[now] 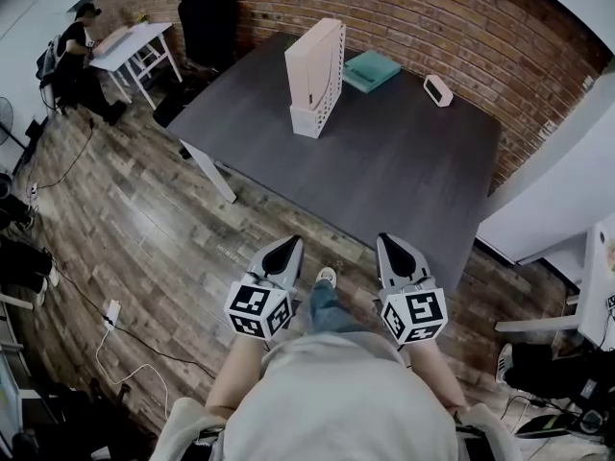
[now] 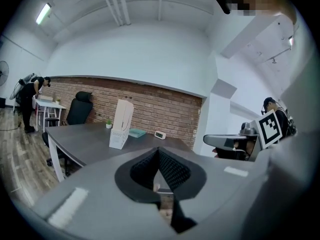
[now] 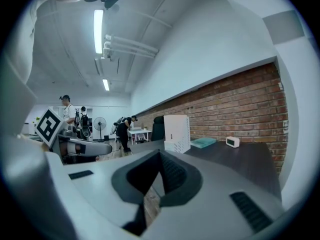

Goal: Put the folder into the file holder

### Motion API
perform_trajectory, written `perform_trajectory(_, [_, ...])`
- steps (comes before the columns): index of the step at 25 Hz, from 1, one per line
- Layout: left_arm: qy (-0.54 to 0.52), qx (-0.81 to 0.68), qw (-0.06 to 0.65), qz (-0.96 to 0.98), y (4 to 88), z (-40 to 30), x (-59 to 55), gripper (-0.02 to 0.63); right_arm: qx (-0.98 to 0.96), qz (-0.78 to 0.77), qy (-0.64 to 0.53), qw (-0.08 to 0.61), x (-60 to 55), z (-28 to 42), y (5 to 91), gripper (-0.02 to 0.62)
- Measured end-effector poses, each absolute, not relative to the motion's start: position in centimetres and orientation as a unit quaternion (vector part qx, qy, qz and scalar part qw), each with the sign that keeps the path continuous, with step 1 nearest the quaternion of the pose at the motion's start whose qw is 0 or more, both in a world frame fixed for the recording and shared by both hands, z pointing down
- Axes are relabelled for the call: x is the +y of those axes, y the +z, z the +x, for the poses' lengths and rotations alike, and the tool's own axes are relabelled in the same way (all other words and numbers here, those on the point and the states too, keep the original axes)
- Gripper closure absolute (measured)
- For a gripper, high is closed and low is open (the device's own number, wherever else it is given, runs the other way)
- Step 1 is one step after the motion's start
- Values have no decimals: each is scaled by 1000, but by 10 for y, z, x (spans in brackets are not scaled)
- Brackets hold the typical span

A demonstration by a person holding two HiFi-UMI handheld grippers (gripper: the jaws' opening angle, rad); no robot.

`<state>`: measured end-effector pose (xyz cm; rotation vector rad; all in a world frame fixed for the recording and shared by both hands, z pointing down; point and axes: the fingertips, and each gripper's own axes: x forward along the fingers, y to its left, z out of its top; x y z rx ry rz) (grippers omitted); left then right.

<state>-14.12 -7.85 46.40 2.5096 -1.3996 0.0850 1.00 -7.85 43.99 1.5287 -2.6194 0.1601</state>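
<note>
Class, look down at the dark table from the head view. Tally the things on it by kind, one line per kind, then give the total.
File holder: 1
Folder: 1
Small clock: 1
Total: 3

On the dark grey rectangular tabletop [image 1: 384, 171], toward its far left part: tall white slotted file holder [image 1: 315, 77], upright. Just right of it, nearer the red brick wall [image 1: 452, 17], flat on the tabletop: teal folder [image 1: 371, 70]. Further right, apart from the folder: small white box-shaped clock [image 1: 438, 90]. Behind the tabletop's far left corner, against the wall: black office chair [image 1: 207, 17]. Left of that, on the wood-plank floor [image 1: 144, 219]: small white table [image 1: 135, 41], person in dark clothes [image 1: 77, 56] at its left side. At the tabletop's near edge, side by side: left hand-held gripper [image 1: 288, 245] and right hand-held gripper [image 1: 392, 241], well apart from holder and folder.
</note>
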Motion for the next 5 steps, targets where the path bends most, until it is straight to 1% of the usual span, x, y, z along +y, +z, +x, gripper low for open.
perform_trajectory(5, [33,-474,139,869,464,-137,-83,595,-860,505,53,53,-84,12,439,594])
